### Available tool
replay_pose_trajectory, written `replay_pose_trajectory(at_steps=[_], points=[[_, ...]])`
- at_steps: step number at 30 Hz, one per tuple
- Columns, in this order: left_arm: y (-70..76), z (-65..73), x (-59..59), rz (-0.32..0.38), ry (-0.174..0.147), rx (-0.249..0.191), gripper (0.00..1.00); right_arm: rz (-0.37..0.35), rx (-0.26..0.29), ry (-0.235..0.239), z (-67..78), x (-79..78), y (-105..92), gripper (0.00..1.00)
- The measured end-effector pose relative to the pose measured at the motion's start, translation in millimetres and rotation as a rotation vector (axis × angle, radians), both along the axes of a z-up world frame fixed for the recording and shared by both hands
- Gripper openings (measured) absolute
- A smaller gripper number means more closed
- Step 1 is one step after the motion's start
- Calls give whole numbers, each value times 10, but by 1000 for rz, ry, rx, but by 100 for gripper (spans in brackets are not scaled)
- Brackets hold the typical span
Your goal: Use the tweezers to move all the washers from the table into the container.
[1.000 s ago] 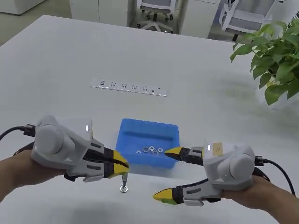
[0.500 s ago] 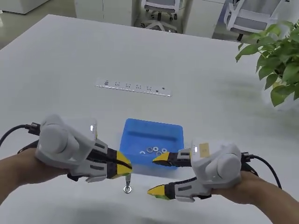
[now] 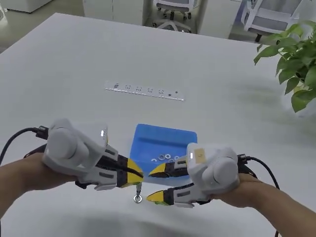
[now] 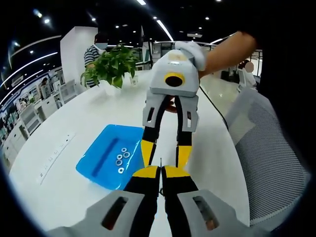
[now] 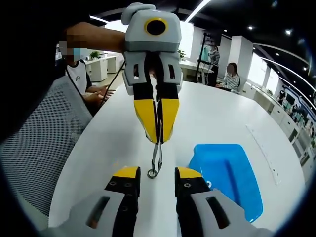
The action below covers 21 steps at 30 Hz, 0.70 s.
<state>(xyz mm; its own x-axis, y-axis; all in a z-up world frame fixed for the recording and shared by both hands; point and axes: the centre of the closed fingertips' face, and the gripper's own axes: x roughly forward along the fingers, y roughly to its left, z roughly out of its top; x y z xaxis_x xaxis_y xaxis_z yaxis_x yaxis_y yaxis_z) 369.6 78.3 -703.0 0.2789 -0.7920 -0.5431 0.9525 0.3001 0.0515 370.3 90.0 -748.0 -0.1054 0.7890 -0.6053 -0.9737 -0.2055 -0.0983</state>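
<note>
Lower centre, head view: left gripper [image 3: 134, 174] clamps tweezers [image 3: 138, 189], tips at the lone loose washer [image 3: 138, 199], right gripper [image 3: 151, 184] gaping beside; should pinch firmly, lift straight, carry over blue container [image 3: 163, 140].

Slim metal tweezers [image 5: 157, 157] are held upright, tips down at one steel washer [image 5: 152, 174] lying flat just beside the shallow blue container [image 3: 165, 140], in which several more washers [image 3: 165, 158] are clustered near centre.
</note>
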Motion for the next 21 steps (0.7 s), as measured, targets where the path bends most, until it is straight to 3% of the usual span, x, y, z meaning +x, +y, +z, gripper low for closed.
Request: replay_pose_trajectory(at_steps=[17,21], points=[[1,-3,-6,-33,0,21,5,68,-30,-6,-112,-36,174,10],[4,-3,-4,-35,1,24,5,78,-36,-10,-136,-38,196,10]])
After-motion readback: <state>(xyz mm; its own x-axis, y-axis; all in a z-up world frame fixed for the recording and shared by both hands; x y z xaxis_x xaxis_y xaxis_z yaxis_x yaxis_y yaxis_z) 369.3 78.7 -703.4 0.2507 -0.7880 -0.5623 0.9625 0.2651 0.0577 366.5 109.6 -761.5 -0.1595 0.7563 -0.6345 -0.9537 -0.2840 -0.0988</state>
